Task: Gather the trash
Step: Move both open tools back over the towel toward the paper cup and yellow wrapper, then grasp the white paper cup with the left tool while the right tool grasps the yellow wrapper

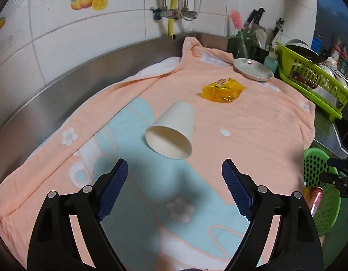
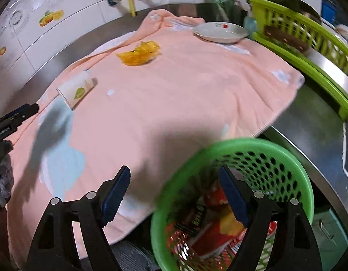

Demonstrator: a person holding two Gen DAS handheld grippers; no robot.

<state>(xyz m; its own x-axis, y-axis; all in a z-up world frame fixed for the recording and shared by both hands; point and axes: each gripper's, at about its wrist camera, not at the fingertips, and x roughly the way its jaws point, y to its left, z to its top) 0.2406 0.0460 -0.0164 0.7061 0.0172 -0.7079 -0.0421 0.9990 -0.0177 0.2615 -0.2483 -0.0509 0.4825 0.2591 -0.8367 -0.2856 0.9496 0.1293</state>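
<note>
Trash left on the bench comes to two pieces: a white paper cup [image 1: 170, 133] lying on its side on the peach towel [image 1: 252, 122], and a crumpled yellow wrapper [image 1: 222, 90] farther back, near the white plate [image 1: 252, 69]. My left tongs [image 1: 175, 184] hover just short of the cup, spread wide with nothing between them, and the cup's open mouth faces me, slightly to the right. My right tongs [image 2: 174, 193] are also apart and empty, hanging over the rim of the green basket [image 2: 293, 158], which already holds cans and packets, off the towel's right edge.

I judge the cup to be the step in hand. To do it well I would ease the left tongs forward and low so the pads [image 1: 115, 185] bracket the cup's wall behind the rim, not the rim itself, which would probably buckle or roll away. Paper crushes easily, so close only until it stops slipping. Lift clear of the towel before swinging right, or the fabric may drag along. The right tongs should move off the basket first to leave room for the drop.
</note>
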